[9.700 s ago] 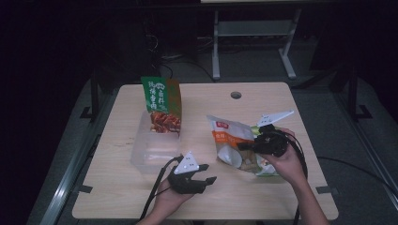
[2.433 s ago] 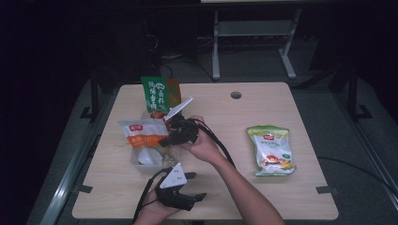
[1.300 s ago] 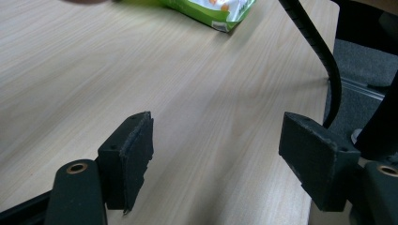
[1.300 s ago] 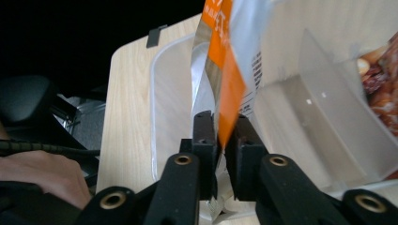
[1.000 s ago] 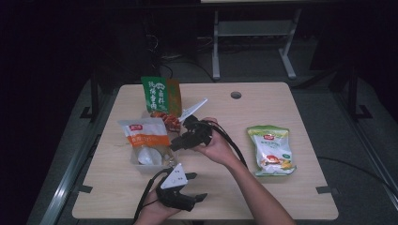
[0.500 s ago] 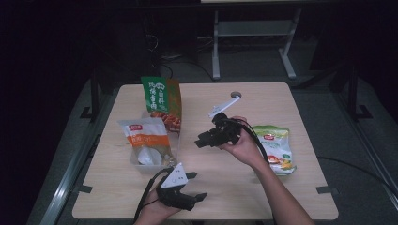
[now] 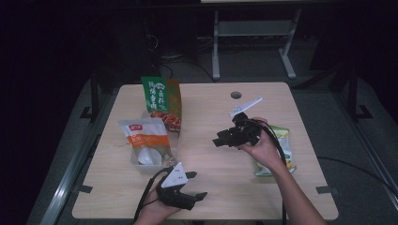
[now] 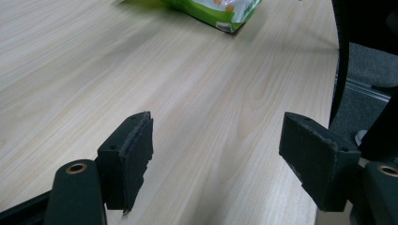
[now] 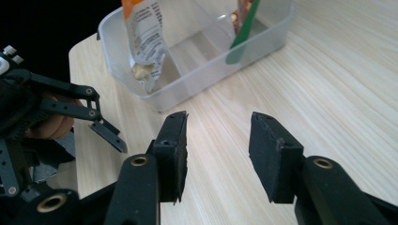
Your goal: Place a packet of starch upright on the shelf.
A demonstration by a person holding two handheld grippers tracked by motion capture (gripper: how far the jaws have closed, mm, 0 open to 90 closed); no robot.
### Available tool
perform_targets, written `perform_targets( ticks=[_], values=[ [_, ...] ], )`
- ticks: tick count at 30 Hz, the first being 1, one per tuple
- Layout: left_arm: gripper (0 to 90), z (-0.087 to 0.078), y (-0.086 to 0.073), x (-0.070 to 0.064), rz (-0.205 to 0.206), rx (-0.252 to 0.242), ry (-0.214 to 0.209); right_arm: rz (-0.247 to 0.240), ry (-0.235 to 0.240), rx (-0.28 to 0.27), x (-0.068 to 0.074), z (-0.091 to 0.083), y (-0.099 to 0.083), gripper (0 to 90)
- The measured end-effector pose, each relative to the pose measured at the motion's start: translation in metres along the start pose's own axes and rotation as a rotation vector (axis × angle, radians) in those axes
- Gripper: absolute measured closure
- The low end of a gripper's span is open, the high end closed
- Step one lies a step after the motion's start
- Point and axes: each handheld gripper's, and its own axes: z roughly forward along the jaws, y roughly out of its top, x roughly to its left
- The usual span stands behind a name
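Clear plastic bin now holds orange pouch beside green pouch; right gripper withdrawn over tabletop, heading back toward green-white bag.
Left gripper view: fingers spread, empty, parked.
Right gripper view: fingers released, bin behind. One bag left.

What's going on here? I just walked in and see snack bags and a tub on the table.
A person is packing snack bags into a clear plastic tub with hand-held tongs. An orange and white bag and a green bag stand in the tub. The right tongs are open and empty, above the table between the tub and a green and white bag lying flat near the table's right edge. The left tongs are open at the near edge.
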Motion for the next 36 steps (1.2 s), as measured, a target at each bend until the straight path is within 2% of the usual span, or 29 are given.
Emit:
perform_targets(
  ticks=[13,36],
  values=[
    [26.0,0.001,0.000,0.000,-0.004,0.003,0.001,0.052,-0.065,-0.009,-0.013,-0.031,-0.023,52.0],
    [26.0,0.004,0.002,0.000,-0.015,0.003,0.003,0.144,-0.153,-0.021,-0.036,-0.067,-0.059,47.0]
  ],
)
